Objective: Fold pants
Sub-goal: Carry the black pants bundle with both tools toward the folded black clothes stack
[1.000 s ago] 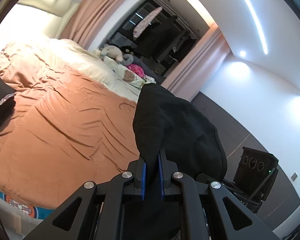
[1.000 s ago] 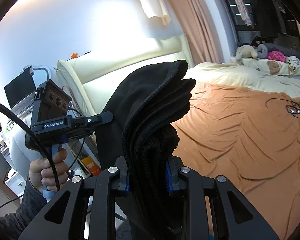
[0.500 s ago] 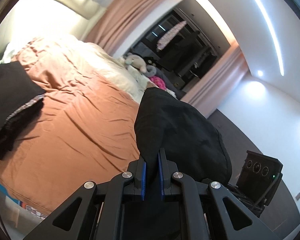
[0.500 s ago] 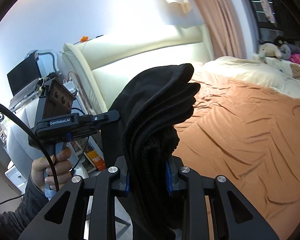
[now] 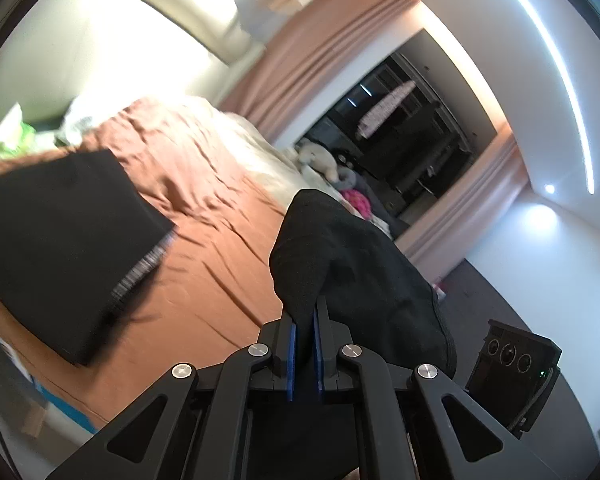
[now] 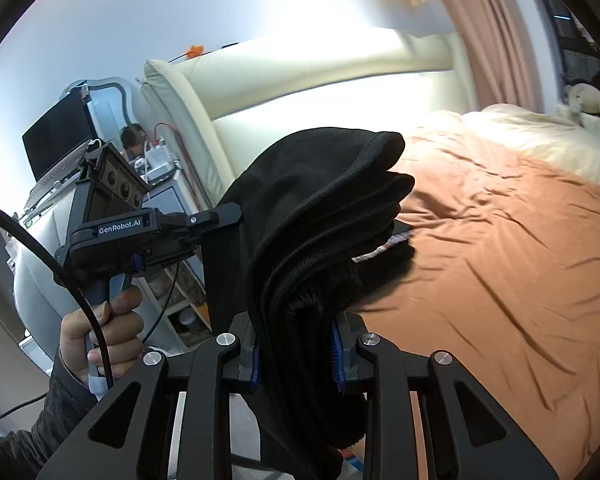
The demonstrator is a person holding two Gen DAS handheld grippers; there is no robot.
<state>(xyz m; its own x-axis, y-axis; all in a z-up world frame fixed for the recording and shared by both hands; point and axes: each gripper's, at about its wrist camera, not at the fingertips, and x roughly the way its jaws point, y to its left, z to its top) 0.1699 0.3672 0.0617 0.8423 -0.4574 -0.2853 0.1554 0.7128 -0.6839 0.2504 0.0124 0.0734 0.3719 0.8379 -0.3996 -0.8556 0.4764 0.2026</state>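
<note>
Folded black fabric pants (image 6: pixel 320 240) hang clamped between both tools. Left gripper (image 5: pixel 304 344) pinches a thin edge; right gripper (image 6: pixel 296 356) clamps the thick layered bundle, near the rumpled orange bedsheet (image 6: pixel 500 260)

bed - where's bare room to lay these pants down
Free: the wide orange sheet between the folded black stack and the cream blanket toward the plush toys. The near-edge strip past the stack also looks bare. Crowded: the headboard-side corner around the stack, and the far end with the toys. Both grippers grip the black pants.
</note>
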